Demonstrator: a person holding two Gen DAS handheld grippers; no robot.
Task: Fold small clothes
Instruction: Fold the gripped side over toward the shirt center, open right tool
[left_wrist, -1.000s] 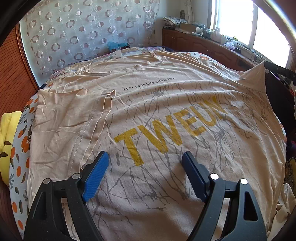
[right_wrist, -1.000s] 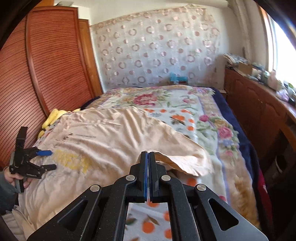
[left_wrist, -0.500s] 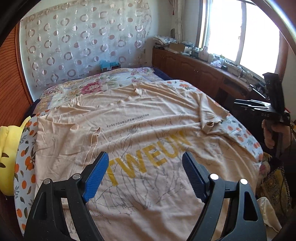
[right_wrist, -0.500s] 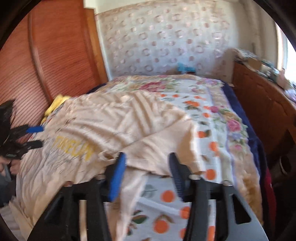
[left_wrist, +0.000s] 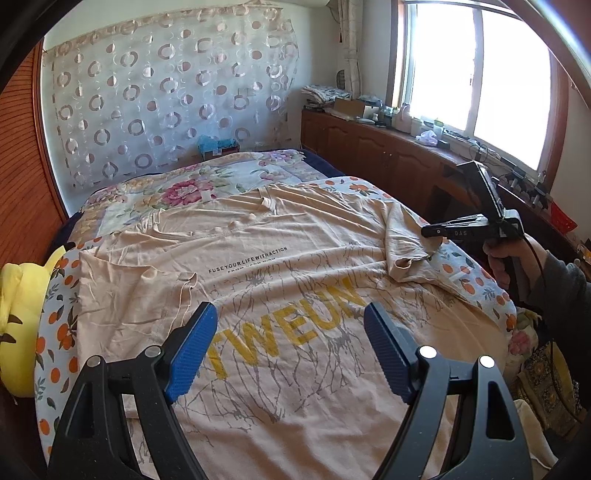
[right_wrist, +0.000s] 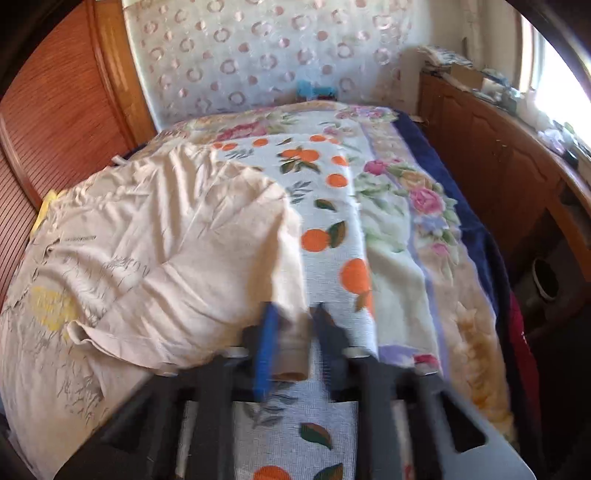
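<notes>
A beige T-shirt (left_wrist: 280, 266) printed with yellow letters lies spread face up on the bed. My left gripper (left_wrist: 291, 332) hovers open above its lower front, with nothing between the blue pads. Its right sleeve (left_wrist: 406, 247) lies folded in over the shirt's edge. My right gripper (right_wrist: 293, 332) sits at that sleeve; its jaws are closing, with a bunched strip of sleeve cloth (right_wrist: 291, 347) between them. This view is blurred. In the left wrist view, the right gripper (left_wrist: 430, 232) meets the sleeve's outer edge, held by a hand (left_wrist: 506, 258).
The bed carries an orange-print sheet (right_wrist: 332, 206) over a floral blanket (right_wrist: 413, 206). A yellow cushion (left_wrist: 18, 325) lies at the bed's left edge. Wooden cabinets (left_wrist: 388, 155) line the window side. A slatted wooden wardrobe (right_wrist: 55, 110) stands on the other side.
The right gripper opened, dropped the raised sleeve onto the shirt, sank lower and closed on the sleeve's edge. The left gripper rose and stayed open.
</notes>
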